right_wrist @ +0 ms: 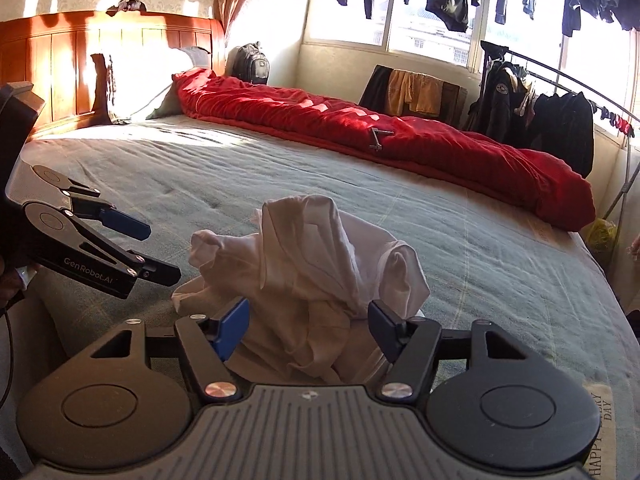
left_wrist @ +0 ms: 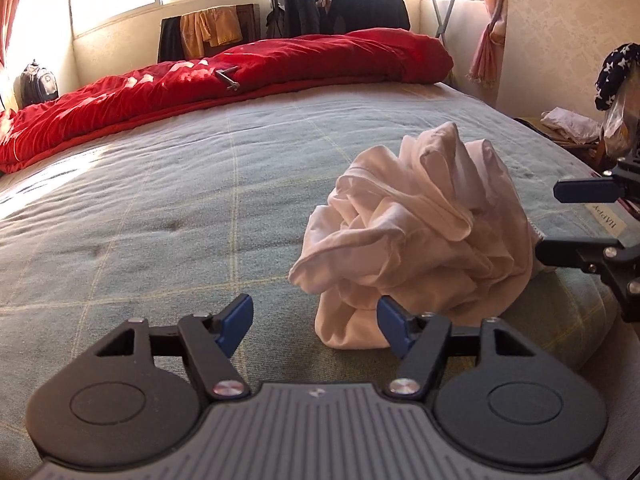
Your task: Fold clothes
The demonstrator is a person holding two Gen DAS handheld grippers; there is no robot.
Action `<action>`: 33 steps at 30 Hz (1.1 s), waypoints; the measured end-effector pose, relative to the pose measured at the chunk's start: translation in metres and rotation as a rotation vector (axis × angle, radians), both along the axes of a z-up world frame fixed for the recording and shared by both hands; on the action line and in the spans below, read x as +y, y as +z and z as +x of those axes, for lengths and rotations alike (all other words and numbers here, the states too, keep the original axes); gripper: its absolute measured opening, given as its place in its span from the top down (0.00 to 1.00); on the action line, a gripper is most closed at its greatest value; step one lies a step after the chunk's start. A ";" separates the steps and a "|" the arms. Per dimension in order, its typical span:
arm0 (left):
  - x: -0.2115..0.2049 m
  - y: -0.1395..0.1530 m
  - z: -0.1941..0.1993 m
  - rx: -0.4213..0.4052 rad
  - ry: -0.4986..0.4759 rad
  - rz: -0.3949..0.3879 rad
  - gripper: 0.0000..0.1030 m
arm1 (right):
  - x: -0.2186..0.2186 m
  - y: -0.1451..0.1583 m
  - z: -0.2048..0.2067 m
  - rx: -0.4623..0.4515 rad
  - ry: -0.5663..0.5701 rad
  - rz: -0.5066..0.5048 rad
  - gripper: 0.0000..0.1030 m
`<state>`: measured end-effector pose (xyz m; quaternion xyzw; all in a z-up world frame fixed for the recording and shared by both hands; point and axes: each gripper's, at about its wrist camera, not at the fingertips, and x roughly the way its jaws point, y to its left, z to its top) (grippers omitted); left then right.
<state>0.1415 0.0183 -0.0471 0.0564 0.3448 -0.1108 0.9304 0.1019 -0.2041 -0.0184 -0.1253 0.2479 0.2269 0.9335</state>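
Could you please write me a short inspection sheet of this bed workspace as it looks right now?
Surface: grey-green checked bedspread, flat and lightly wrinkled, part in sunlight.
Job's things: one white garment, crumpled in a heap near the bed's near edge, not yet spread or folded.
Clutter: red quilt bunched along the far side; a small metal object lies on it.
Grippers: left gripper open beside the garment's lower edge; right gripper open with the garment between its fingers, pads not seen pressing.
Cables: a dark cable at the left edge of the right wrist view.
Surroundings: wooden headboard, backpack, clothes rack with dark jackets, windows, curtains.
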 end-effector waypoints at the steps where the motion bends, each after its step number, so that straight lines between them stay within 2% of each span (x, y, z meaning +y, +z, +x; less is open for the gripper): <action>1: 0.001 0.000 -0.001 -0.005 -0.007 -0.003 0.33 | 0.000 0.000 0.002 0.002 -0.003 -0.004 0.34; 7: 0.002 0.002 -0.007 -0.013 -0.062 -0.024 0.31 | 0.002 0.009 0.017 -0.047 -0.013 -0.103 0.45; 12: -0.003 0.008 -0.011 -0.021 -0.100 0.008 0.30 | 0.011 0.012 0.050 -0.027 0.009 -0.172 0.69; 15: -0.005 0.008 -0.012 -0.034 -0.121 0.023 0.29 | 0.020 0.010 0.067 0.001 0.042 -0.185 0.69; 20: -0.002 0.007 -0.007 -0.033 -0.133 -0.007 0.29 | 0.036 0.000 0.092 0.034 0.082 -0.237 0.69; 23: 0.003 0.006 -0.002 -0.045 -0.130 -0.022 0.28 | 0.042 -0.007 0.102 0.030 0.081 -0.290 0.94; 28: 0.005 0.005 0.003 -0.060 -0.132 -0.020 0.25 | 0.017 0.008 0.112 -0.012 -0.007 -0.281 0.95; 33: -0.002 0.006 0.007 -0.063 -0.154 -0.026 0.25 | -0.030 0.019 0.123 -0.031 -0.150 -0.299 0.95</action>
